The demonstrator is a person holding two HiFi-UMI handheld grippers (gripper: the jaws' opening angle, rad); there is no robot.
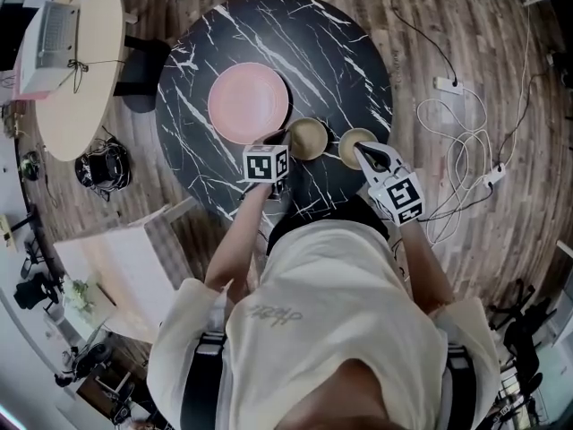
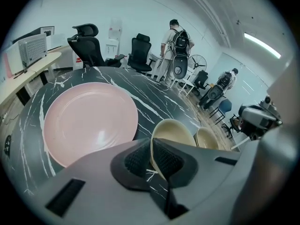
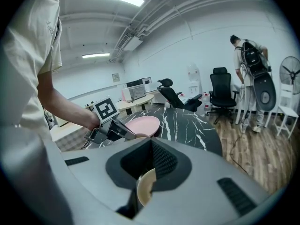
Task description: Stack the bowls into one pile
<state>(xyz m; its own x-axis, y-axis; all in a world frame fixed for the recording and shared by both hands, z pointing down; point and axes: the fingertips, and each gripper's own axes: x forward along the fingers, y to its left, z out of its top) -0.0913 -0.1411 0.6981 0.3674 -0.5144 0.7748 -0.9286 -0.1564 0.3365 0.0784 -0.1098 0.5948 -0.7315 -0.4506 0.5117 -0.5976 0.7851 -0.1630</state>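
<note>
Two beige bowls stand side by side on the round black marble table (image 1: 340,52), right of a large pink plate (image 1: 248,103). My left gripper (image 1: 286,141) is shut on the near rim of the left bowl (image 1: 309,137); in the left gripper view its pads (image 2: 140,159) pinch that bowl's (image 2: 174,132) thin wall, with the other bowl (image 2: 208,138) just to the right. My right gripper (image 1: 362,154) is at the right bowl (image 1: 356,140). In the right gripper view, that bowl's rim (image 3: 146,186) sits clamped between the jaws.
The pink plate (image 2: 89,121) lies close to the left of the held bowl. A beige side table (image 1: 81,70) stands beyond the table's left edge. Cables and a power strip (image 1: 466,141) lie on the wooden floor at the right. Office chairs (image 2: 89,43) and standing people (image 2: 174,46) are further off.
</note>
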